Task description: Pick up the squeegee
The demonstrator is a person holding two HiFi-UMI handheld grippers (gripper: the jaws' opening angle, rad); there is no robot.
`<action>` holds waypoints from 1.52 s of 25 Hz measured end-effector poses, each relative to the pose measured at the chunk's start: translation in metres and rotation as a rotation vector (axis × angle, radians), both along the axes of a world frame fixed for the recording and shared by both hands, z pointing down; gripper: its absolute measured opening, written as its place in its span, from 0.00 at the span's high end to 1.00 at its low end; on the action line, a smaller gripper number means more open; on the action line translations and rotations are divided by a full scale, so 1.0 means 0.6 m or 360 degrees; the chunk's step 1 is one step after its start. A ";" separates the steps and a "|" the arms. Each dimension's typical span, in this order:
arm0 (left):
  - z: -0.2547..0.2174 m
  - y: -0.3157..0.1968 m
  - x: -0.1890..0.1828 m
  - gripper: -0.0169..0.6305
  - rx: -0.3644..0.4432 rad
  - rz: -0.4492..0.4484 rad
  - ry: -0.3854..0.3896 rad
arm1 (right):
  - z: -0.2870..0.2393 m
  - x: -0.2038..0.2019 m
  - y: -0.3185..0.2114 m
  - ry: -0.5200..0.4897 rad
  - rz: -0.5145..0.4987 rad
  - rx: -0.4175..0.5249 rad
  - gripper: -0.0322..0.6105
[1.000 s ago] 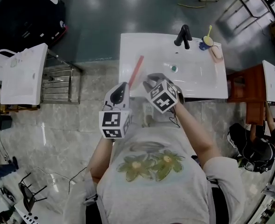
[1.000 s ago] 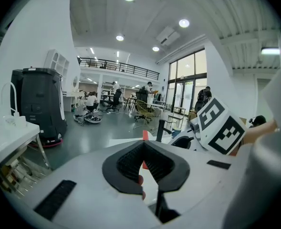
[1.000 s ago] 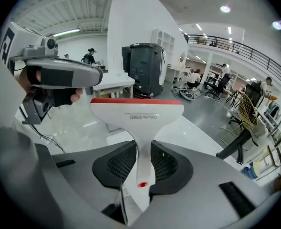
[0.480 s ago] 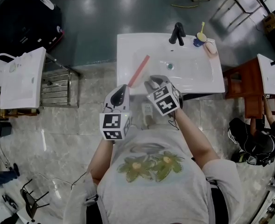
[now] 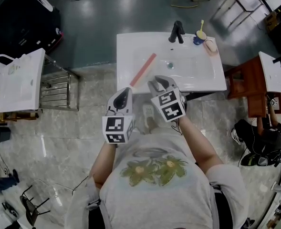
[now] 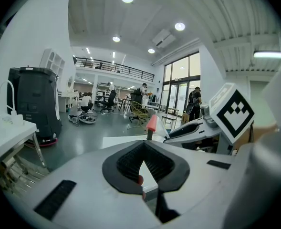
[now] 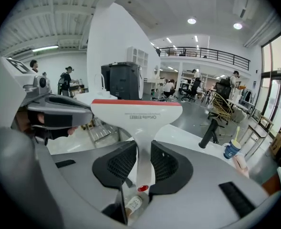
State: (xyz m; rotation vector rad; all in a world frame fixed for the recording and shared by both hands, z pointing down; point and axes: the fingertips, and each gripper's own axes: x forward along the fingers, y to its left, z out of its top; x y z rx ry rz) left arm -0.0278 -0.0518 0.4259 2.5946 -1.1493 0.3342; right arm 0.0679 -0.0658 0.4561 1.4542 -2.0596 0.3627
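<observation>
The squeegee [image 5: 143, 69] has a white handle and a long red blade. It is held above the front left of the white sink basin [image 5: 127, 46]. My right gripper [image 5: 155, 85] is shut on its handle. In the right gripper view the handle [image 7: 141, 151] stands between the black pads, with the wide head [image 7: 136, 112] above them. My left gripper [image 5: 123, 94] hangs beside it to the left, before the basin's front edge. Its jaws [image 6: 144, 152] are shut with nothing between them. The left gripper view shows the blade's red end [image 6: 151, 123] and the right gripper [image 6: 192, 130].
A black faucet [image 5: 176, 31], a blue cup with a toothbrush [image 5: 198, 38] and a soap bar [image 5: 210, 46] stand at the basin's back. A second white basin [image 5: 21, 80] and a metal rack [image 5: 57, 87] are at the left. A wooden table [image 5: 243, 80] and a seated person [image 5: 259, 147] are at the right.
The right gripper has kept hold of the squeegee. The basin has slid a little up and to the left in the head view, while both grippers keep nearly the same place.
</observation>
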 end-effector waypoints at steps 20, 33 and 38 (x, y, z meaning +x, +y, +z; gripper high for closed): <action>-0.002 0.046 -0.002 0.96 0.0027 -0.0030 0.0018 | -0.100 -0.047 0.065 -0.0116 -0.0080 0.0294 0.79; -0.008 0.065 -0.011 0.96 0.0045 -0.0046 0.0016 | -0.104 -0.068 0.088 -0.0150 -0.0135 0.0298 0.80; -0.002 0.066 -0.017 0.96 0.0031 -0.0055 0.0007 | -0.104 -0.073 0.088 -0.0144 -0.0144 0.0301 0.80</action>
